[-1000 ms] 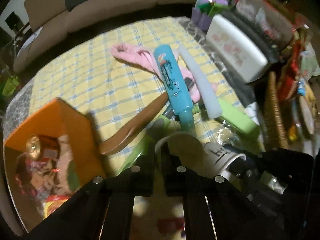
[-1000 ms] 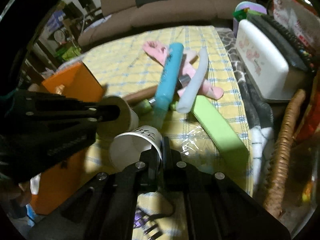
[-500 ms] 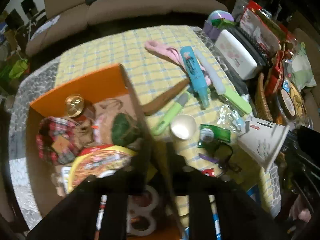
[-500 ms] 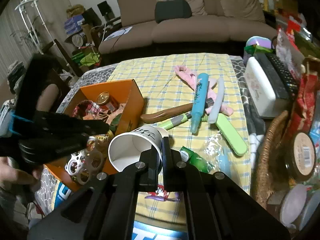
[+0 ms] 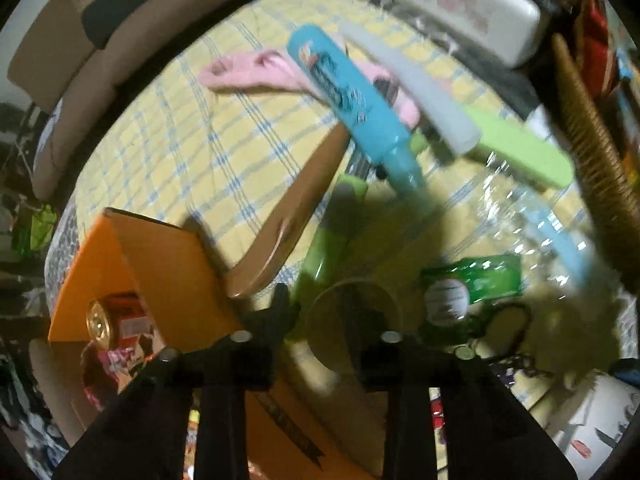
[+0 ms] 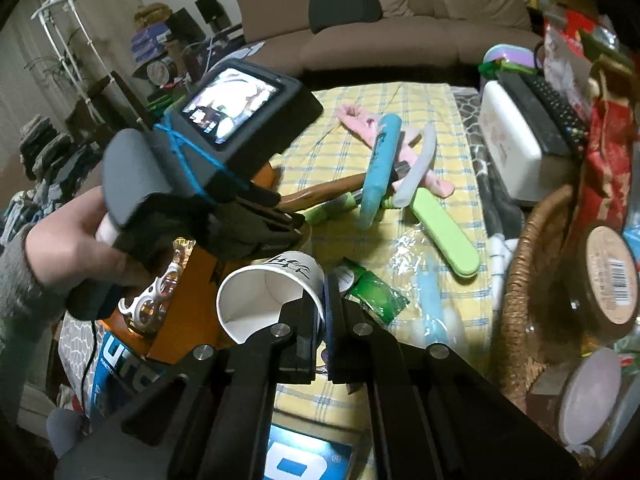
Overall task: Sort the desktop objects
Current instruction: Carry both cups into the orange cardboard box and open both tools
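My right gripper (image 6: 323, 292) is shut on the rim of a white paper cup (image 6: 272, 296), held tilted above the table, mouth facing the camera. My left gripper (image 5: 316, 312) is open, low over a second paper cup (image 5: 354, 326) that stands upright on the yellow checked cloth (image 5: 168, 148); one finger (image 5: 280, 308) is left of it and the other seems to reach inside its mouth. The left gripper also shows in the right wrist view (image 6: 256, 220), beside the orange box (image 6: 192, 312). The orange box (image 5: 160, 264) holds a can (image 5: 100, 322) and other items.
A blue bottle (image 5: 352, 104), pink glove (image 5: 248, 72), wooden handle (image 5: 296, 216), green pen (image 5: 332, 236), green case (image 5: 516, 148), white strip (image 5: 416, 88), green packet (image 5: 476, 284) and clear wrap (image 5: 516, 216) lie on the cloth. A white box (image 6: 512, 148) and wicker basket (image 6: 528, 272) stand at the right.
My left gripper has dropped from high above the table down to the standing paper cup and opened wide around it. My right gripper keeps holding its cup, almost still.
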`<state>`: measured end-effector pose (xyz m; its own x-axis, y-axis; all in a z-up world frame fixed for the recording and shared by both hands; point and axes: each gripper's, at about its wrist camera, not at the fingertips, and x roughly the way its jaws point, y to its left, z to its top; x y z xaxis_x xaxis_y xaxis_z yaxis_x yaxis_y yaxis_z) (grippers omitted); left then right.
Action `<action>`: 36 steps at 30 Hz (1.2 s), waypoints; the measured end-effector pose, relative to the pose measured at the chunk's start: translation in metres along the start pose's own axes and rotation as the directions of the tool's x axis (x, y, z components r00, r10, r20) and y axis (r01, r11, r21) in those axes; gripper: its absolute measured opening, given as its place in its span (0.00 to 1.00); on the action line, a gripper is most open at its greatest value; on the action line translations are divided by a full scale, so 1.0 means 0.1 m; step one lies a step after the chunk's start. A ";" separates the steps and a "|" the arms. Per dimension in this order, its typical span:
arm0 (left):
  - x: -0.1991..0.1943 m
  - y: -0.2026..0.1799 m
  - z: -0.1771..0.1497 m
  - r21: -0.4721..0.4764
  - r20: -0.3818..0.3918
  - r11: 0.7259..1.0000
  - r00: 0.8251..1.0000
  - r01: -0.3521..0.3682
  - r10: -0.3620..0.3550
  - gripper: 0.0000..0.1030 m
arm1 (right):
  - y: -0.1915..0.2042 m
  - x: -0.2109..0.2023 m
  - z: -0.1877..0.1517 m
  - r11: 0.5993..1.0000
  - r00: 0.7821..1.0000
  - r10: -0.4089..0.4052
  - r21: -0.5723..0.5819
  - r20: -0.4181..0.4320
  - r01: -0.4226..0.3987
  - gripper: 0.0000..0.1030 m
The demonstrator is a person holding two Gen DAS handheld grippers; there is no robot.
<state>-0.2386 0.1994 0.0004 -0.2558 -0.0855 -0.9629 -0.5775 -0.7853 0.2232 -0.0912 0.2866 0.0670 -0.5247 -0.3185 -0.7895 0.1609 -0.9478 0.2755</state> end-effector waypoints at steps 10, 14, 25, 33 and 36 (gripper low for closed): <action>0.14 0.02 -0.09 -0.048 0.013 0.998 0.999 0.044 -0.043 0.10 | -0.14 0.28 -0.06 0.999 1.000 0.010 0.036 -0.027 -0.009 0.03; -0.03 0.06 -0.15 -0.113 0.066 0.990 0.994 0.089 -0.082 0.04 | -0.14 0.22 -0.06 0.999 1.000 -0.006 0.041 -0.027 0.007 0.03; -0.94 0.36 -0.80 -0.179 0.228 0.961 0.959 0.211 -0.168 0.04 | 0.36 -0.14 0.01 0.994 0.995 -0.098 -0.045 0.028 0.099 0.03; -1.15 0.94 -1.69 -0.303 0.286 0.919 0.944 0.253 -0.165 0.04 | 1.03 -0.12 -0.03 0.990 0.997 -0.073 -0.114 0.039 0.077 0.03; -1.15 1.14 -1.97 -0.346 0.304 0.900 0.939 0.266 -0.161 0.04 | 1.25 -0.04 -0.04 0.992 0.999 -0.035 -0.124 0.030 0.038 0.03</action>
<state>-0.1218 -0.0012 0.1069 -0.3831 0.2324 -0.8940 -0.3198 -0.9414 -0.1077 -0.0654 0.1691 0.1020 -0.5552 -0.2846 -0.7815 0.2431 -0.9541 0.1748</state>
